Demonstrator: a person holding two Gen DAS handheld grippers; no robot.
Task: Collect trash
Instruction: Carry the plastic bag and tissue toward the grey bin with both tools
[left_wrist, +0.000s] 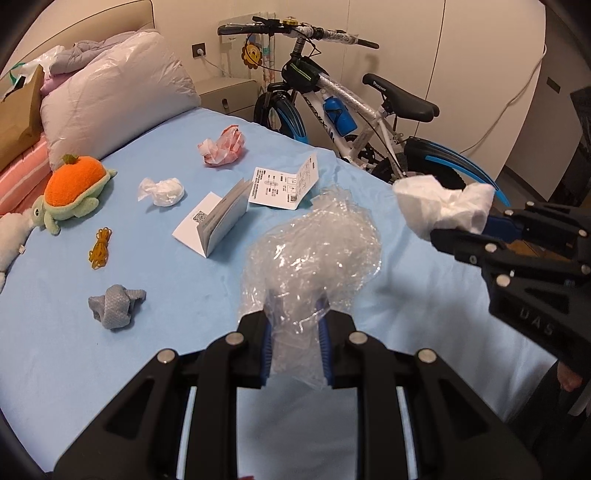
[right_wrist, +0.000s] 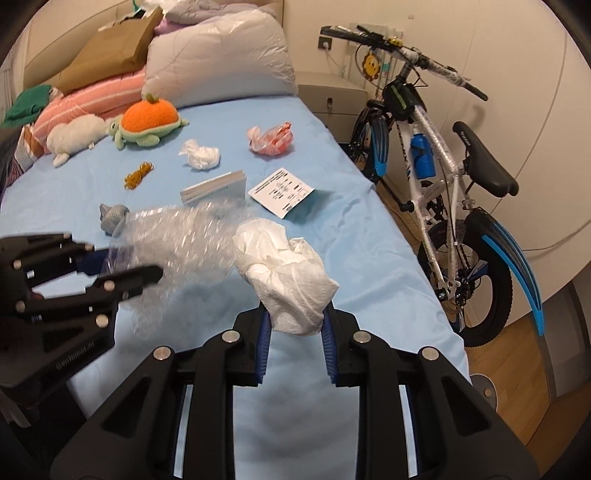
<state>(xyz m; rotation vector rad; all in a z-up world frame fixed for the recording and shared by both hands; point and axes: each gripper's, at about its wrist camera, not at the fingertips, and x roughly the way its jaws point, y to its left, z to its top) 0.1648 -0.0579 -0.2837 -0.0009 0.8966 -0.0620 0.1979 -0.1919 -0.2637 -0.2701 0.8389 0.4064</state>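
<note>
Both grippers are loaded, so the step in hand looks like carrying off a first pair of scraps: the left gripper (left_wrist: 295, 332) has its jaws narrowed on a crumpled wad of clear plastic wrap (left_wrist: 314, 251), and the right gripper (right_wrist: 297, 332) has its pads pressed on a crumpled white paper towel (right_wrist: 284, 273), jaws near closed with the towel bulging out above them. Both loads hang over the near end of the blue bed sheet (left_wrist: 166, 295), clear of it. Taking the folded white booklet (left_wrist: 214, 221) as the mark, more trash lies beyond it: a white tissue ball (left_wrist: 164, 190) just past it toward the pillow (left_wrist: 114, 92), and a red-and-white wrapper (left_wrist: 223, 146) farther off. No bin shows in either view, so the next move probably calls for finding one and letting go over it
</note>
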